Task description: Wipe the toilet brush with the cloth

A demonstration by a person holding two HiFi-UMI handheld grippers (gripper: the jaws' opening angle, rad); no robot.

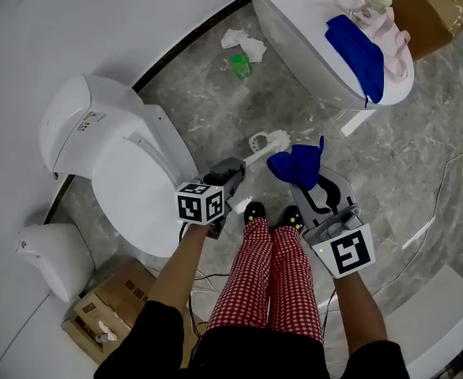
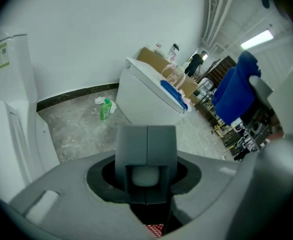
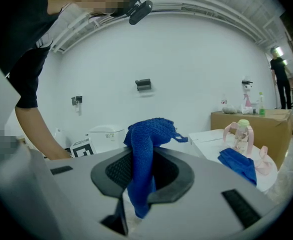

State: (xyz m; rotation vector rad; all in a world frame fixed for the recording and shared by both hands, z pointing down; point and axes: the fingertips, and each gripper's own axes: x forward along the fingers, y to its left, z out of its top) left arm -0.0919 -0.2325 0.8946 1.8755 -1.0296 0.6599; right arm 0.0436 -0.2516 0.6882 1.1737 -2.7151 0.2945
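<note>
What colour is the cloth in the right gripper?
The cloth is blue; it shows best in the right gripper view.

Warehouse-like hall: several toilets (image 1: 129, 164), cardboard boxes (image 1: 425, 10)

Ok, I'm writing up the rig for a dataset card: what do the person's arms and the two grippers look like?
The left gripper is dark grey plastic. The right gripper is paler grey with black curved markings. Each carries a white cube printed with black square markers. The arms are bare below short black sleeves.
</note>
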